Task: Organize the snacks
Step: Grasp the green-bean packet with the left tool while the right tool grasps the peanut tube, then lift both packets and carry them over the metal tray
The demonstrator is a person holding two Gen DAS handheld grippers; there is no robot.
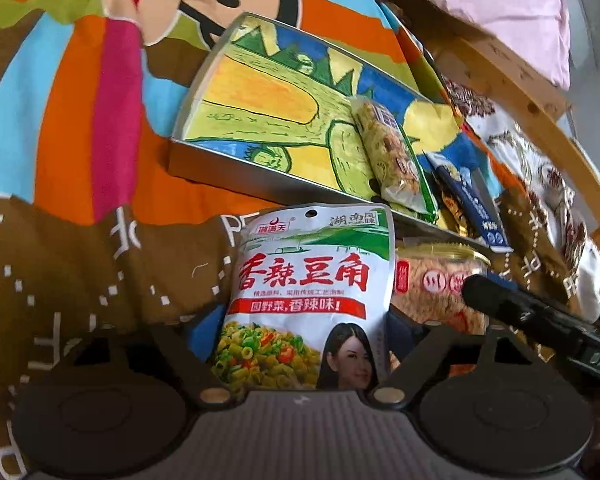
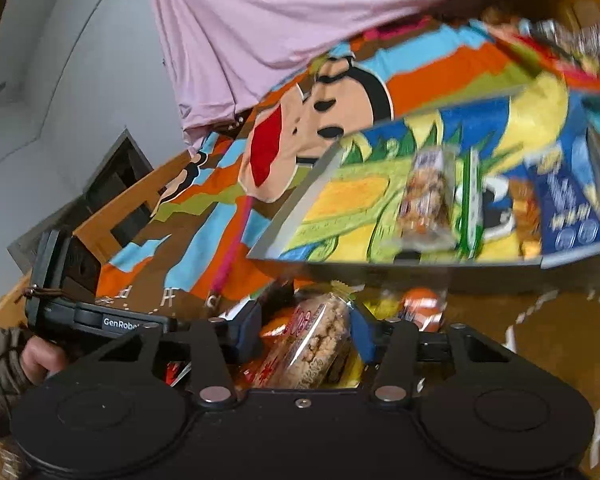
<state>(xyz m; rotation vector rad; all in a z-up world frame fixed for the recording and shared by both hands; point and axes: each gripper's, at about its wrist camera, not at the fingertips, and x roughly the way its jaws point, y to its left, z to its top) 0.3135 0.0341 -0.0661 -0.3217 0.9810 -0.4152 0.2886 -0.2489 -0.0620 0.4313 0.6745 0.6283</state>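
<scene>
A shallow grey tray (image 1: 188, 166) with a drawn cactus picture lies on the cartoon bedsheet; it also shows in the right wrist view (image 2: 284, 236). In it lie a clear snack bar (image 1: 396, 160) and a blue packet (image 1: 480, 208). My left gripper (image 1: 304, 328) is shut on a white spicy bean packet (image 1: 312, 280), held just before the tray's near wall. My right gripper (image 2: 306, 328) is shut on a clear crispy rice snack packet (image 2: 312, 340), with its blue pads (image 2: 360, 328) pressing the sides. The right gripper's finger (image 1: 520, 312) shows beside an orange packet (image 1: 432, 292).
Several loose snack packets (image 1: 548, 192) lie right of the tray near a wooden bed rail (image 1: 512, 80). A pink cloth (image 2: 300, 12) hangs behind. Orange wrapped snacks (image 2: 420, 304) lie under my right gripper. The left gripper's body (image 2: 60, 280) and hand show at the left.
</scene>
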